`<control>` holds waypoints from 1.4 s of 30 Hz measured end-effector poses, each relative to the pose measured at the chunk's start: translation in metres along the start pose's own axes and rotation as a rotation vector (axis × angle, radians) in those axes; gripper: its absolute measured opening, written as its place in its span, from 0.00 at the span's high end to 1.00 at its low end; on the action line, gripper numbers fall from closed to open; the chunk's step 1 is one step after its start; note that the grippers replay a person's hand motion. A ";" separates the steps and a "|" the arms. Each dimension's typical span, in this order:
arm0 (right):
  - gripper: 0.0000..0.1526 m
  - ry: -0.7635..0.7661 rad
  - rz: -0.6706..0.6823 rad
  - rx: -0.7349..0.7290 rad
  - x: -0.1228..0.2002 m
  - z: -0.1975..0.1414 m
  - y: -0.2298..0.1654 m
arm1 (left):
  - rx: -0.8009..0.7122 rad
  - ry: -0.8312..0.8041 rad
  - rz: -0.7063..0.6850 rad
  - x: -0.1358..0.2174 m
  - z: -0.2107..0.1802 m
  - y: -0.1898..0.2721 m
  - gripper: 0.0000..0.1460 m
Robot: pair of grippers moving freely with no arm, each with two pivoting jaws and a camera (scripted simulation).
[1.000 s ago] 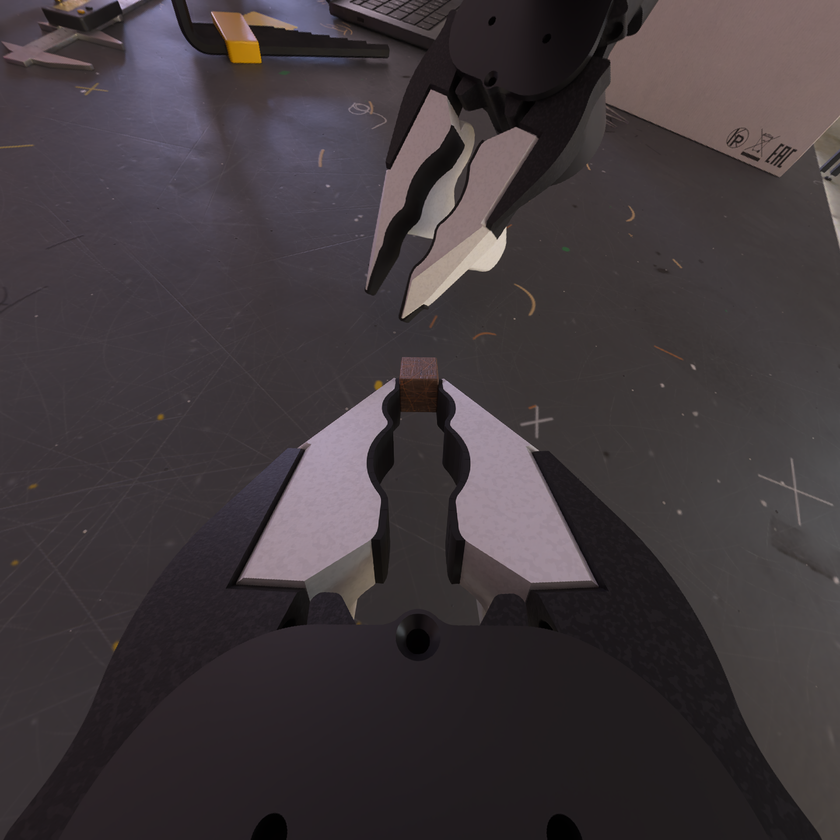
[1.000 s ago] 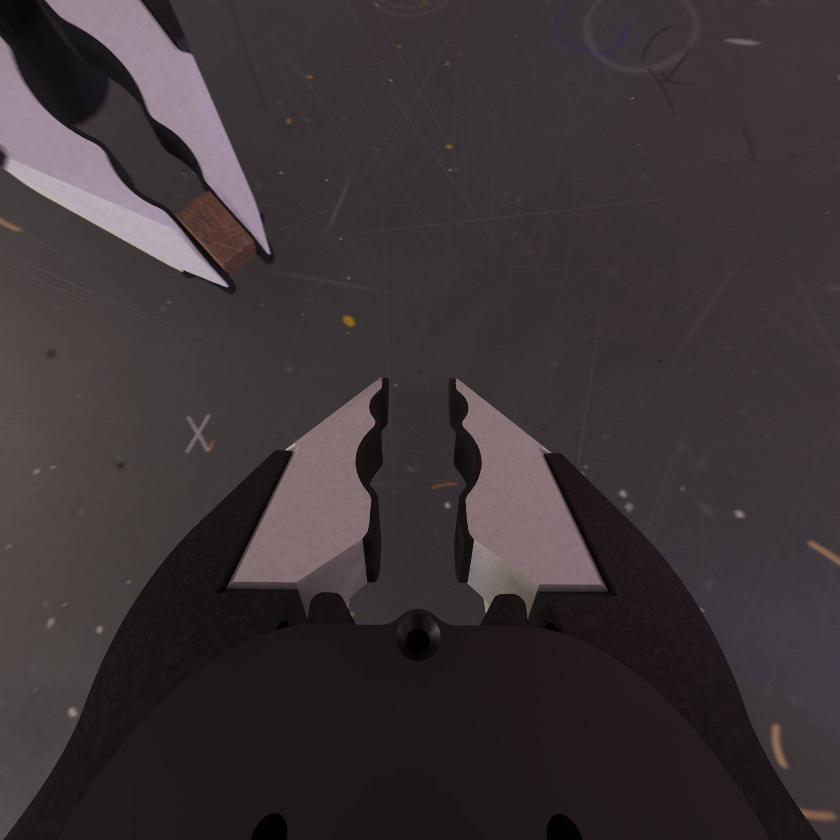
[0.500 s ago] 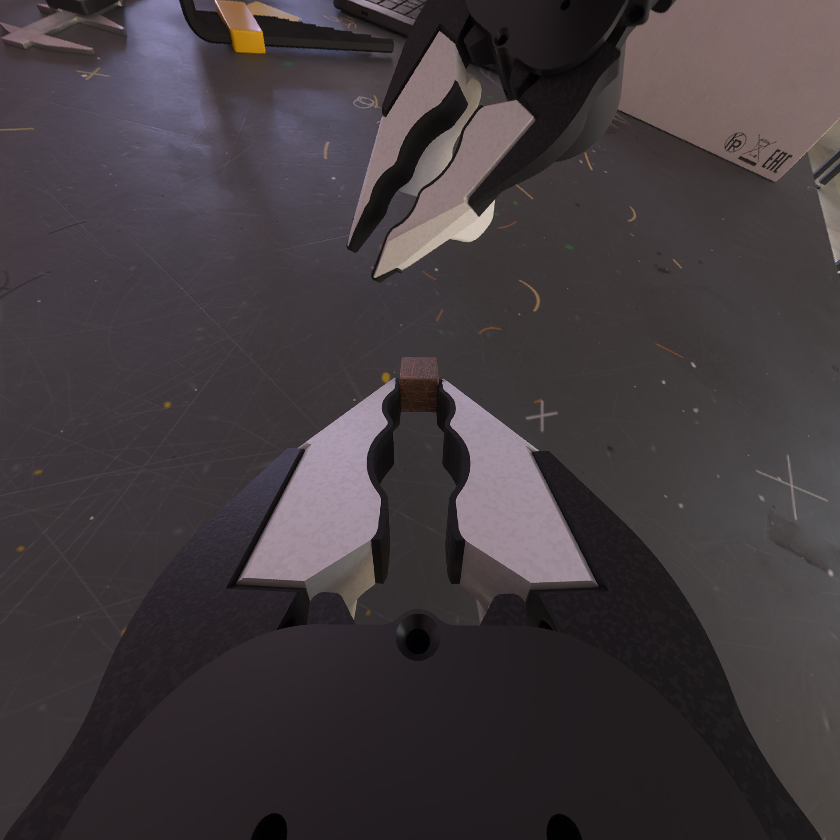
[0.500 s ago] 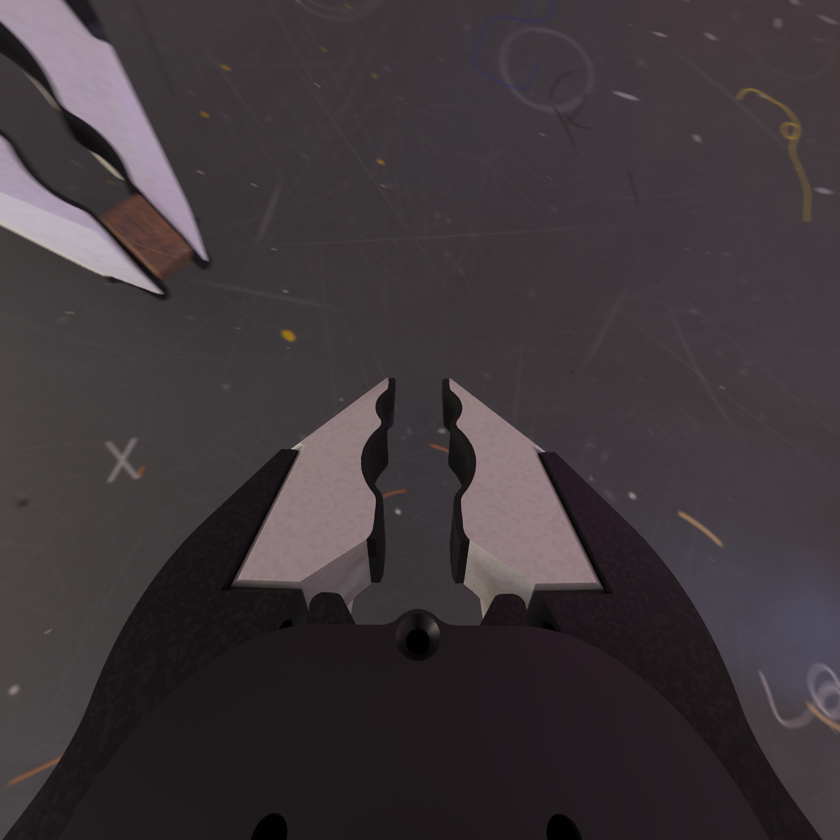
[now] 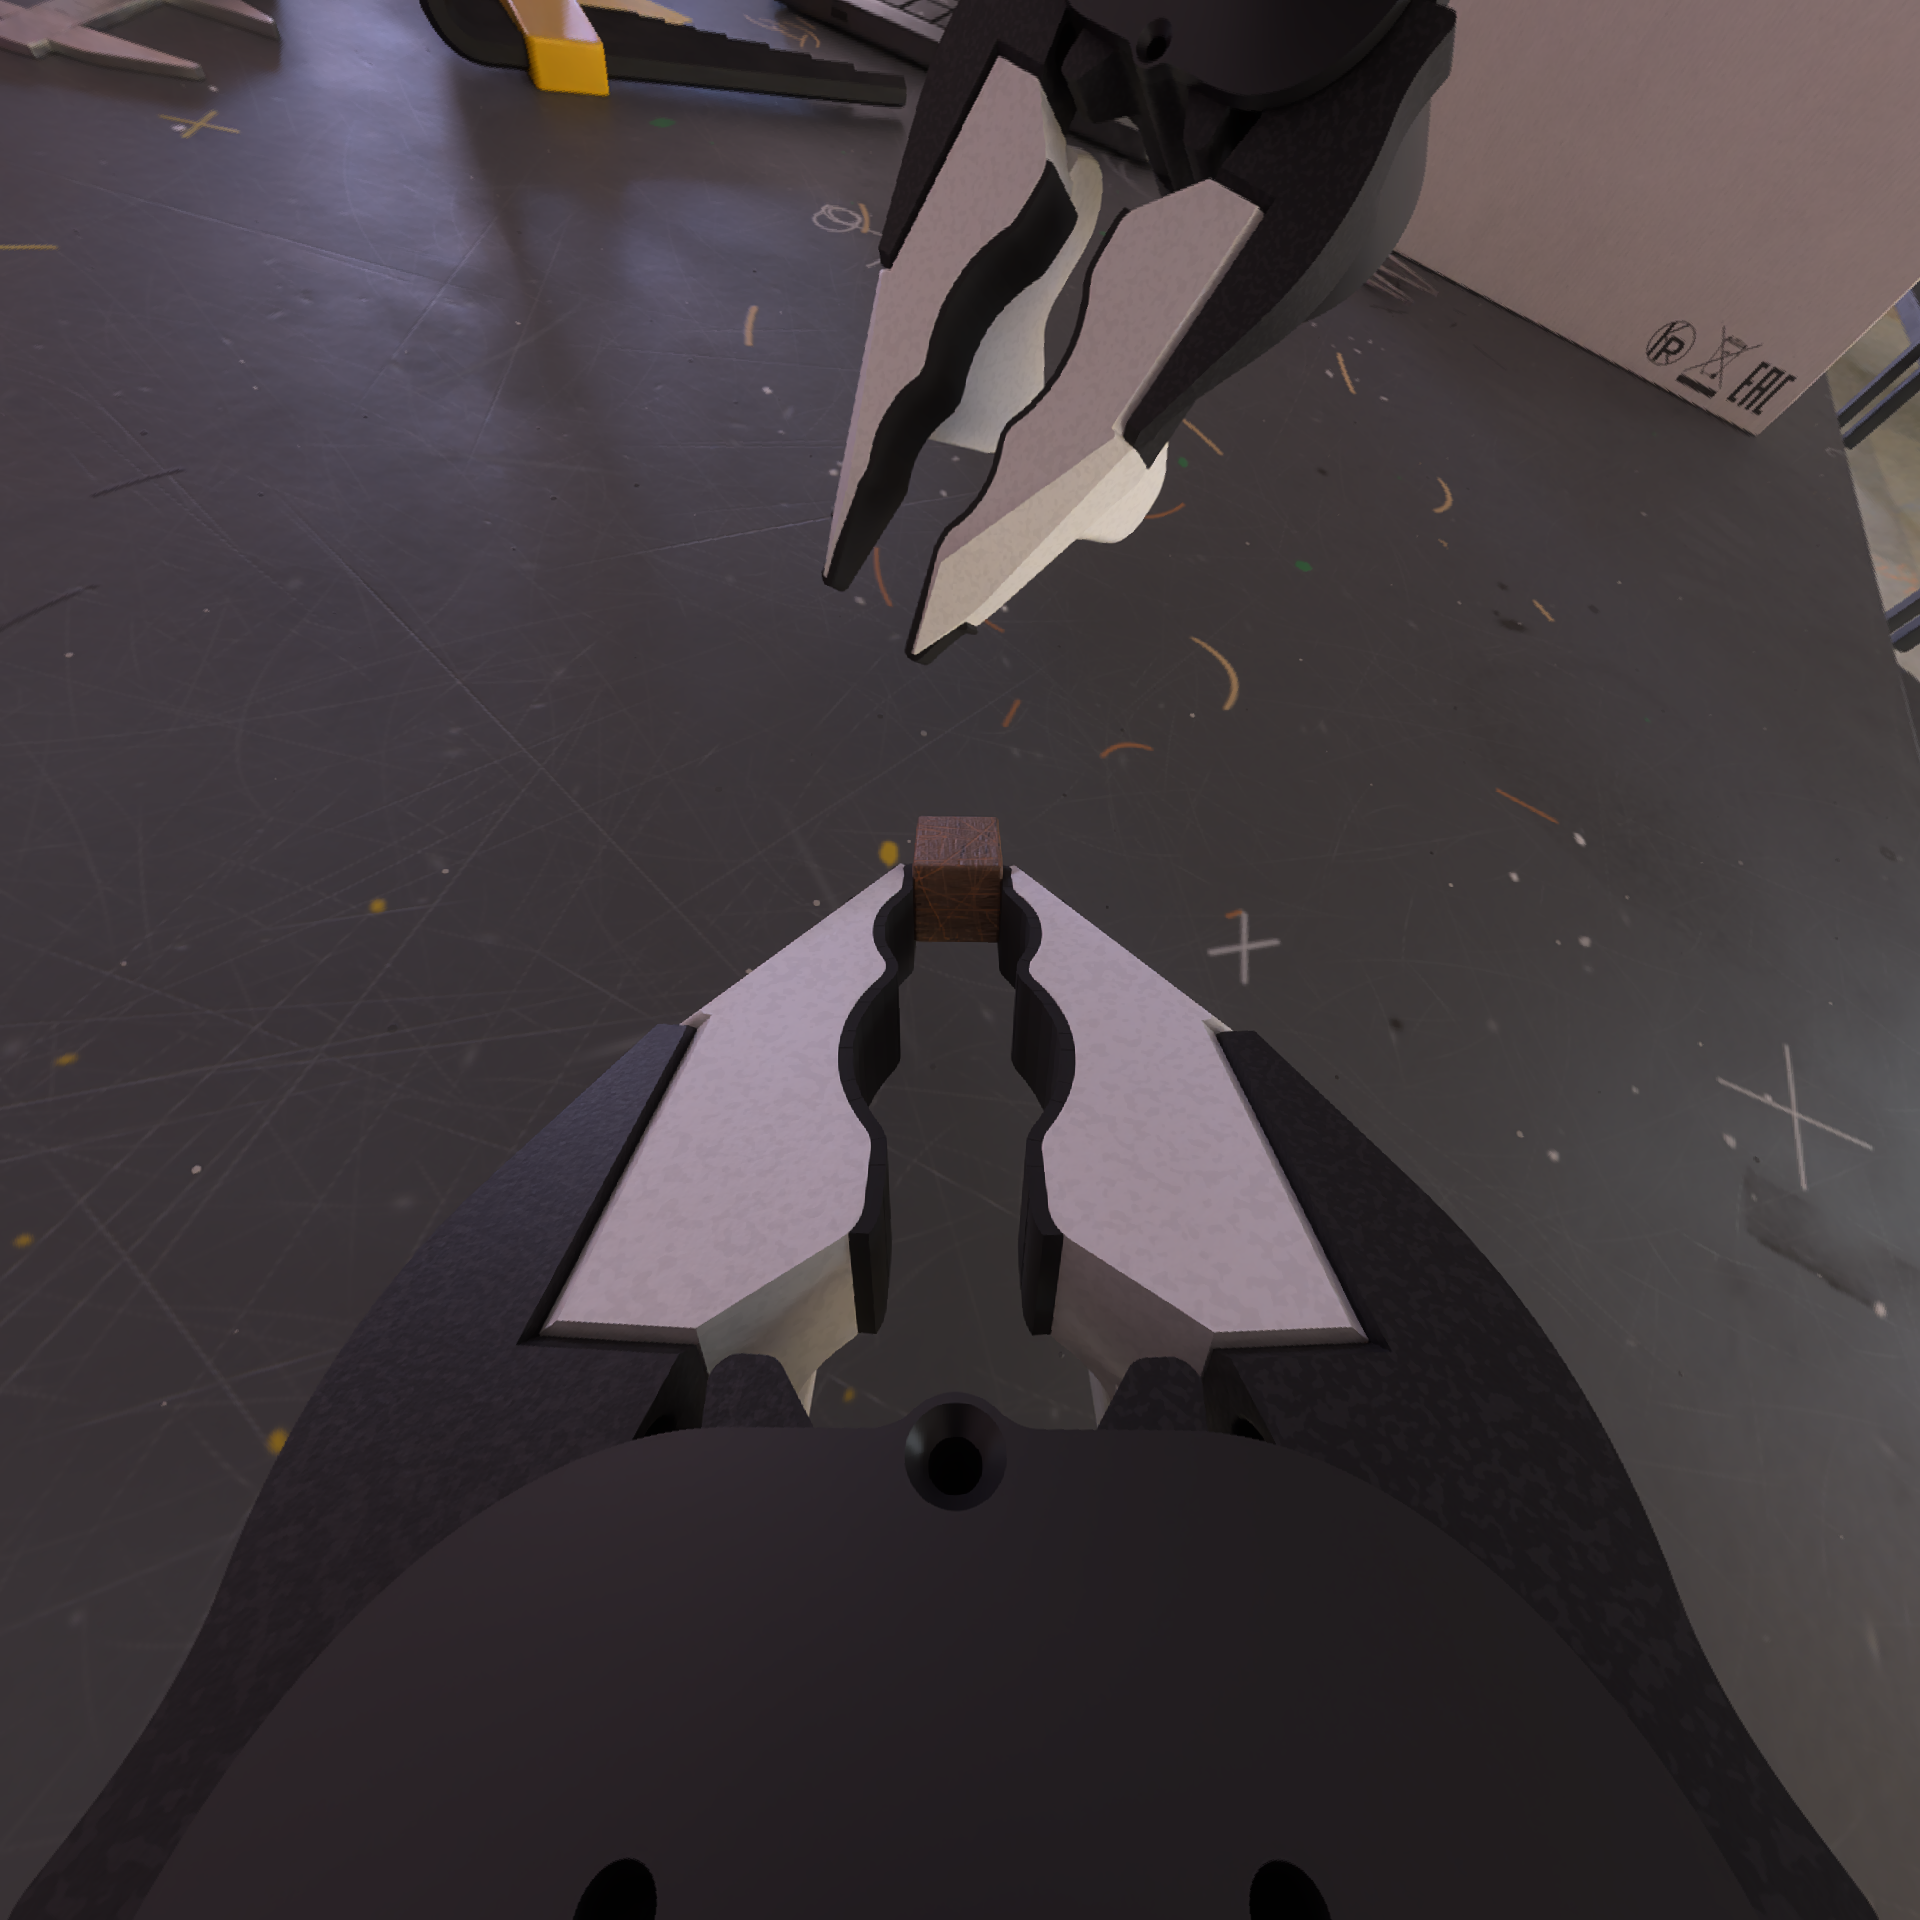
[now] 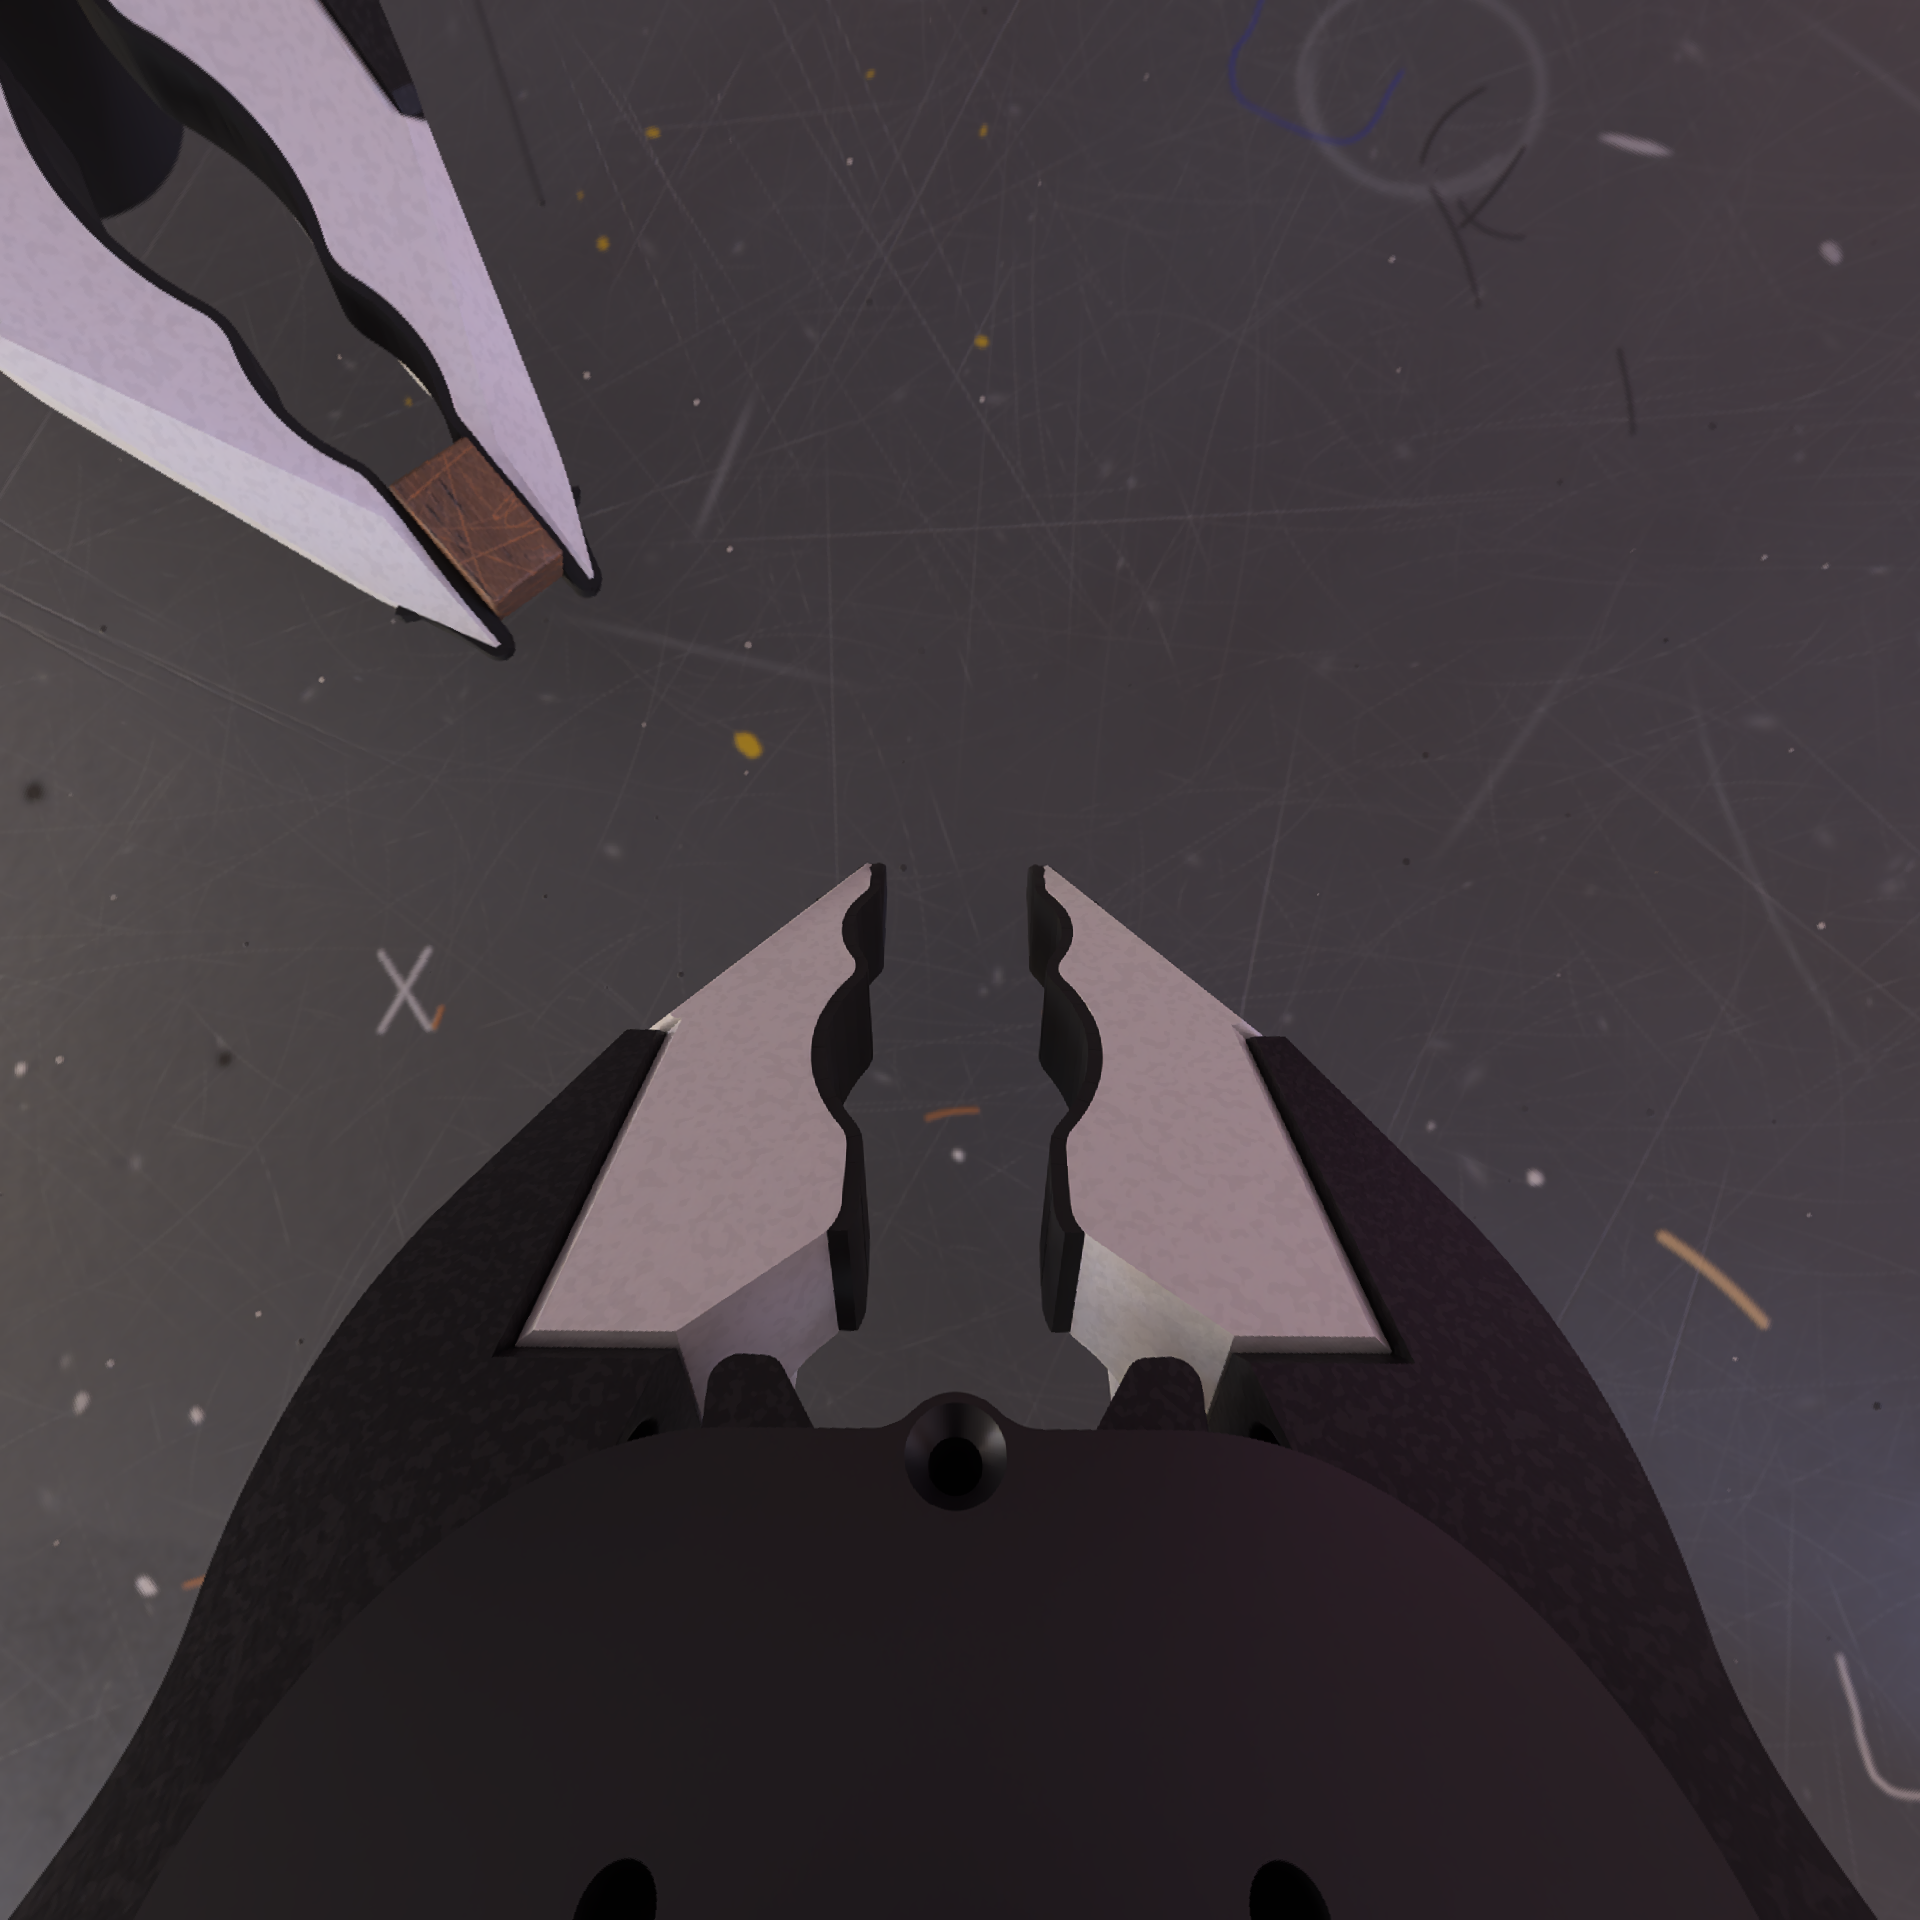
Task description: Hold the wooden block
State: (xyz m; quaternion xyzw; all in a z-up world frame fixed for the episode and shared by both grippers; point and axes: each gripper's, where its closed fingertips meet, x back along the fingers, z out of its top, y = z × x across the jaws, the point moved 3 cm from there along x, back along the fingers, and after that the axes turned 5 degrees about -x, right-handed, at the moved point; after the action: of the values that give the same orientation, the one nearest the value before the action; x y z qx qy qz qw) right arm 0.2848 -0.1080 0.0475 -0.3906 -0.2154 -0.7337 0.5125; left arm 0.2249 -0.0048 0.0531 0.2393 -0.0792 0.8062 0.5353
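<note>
A small brown wooden block (image 5: 957, 883) is pinched between the fingertips of my left gripper (image 5: 957, 896), which is shut on it above the dark scratched table (image 5: 416, 623). In the right wrist view the same block (image 6: 480, 535) shows at the upper left, held in the left gripper's tips (image 6: 540, 608). My right gripper (image 6: 957, 873) is open and empty, with a clear gap between its jaws. In the left wrist view the right gripper (image 5: 888, 613) hangs ahead of and above the block, pointing down toward it.
A cardboard box (image 5: 1683, 187) stands at the back right. A black and yellow tool (image 5: 582, 52) and a grey tool (image 5: 104, 42) lie at the far back left. The table edge (image 5: 1870, 520) runs along the right.
The right gripper has swung back toward the block after drifting away, and its jaws have widened. The left gripper keeps its hold on the block.
</note>
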 end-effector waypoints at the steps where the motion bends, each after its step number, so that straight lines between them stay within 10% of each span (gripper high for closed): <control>1: 0.82 0.011 -0.001 0.001 0.000 0.001 0.001 | 0.002 0.002 -0.001 0.000 0.000 0.000 0.90; 42: 0.83 0.040 0.059 0.097 -0.009 -0.008 0.004 | 0.049 -0.003 -0.030 -0.001 -0.001 -0.001 0.90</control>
State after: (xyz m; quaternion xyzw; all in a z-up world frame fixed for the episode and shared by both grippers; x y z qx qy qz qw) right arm 0.2870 -0.1098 0.0358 -0.3566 -0.2286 -0.7146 0.5566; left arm 0.2256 -0.0045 0.0519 0.2547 -0.0568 0.7995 0.5411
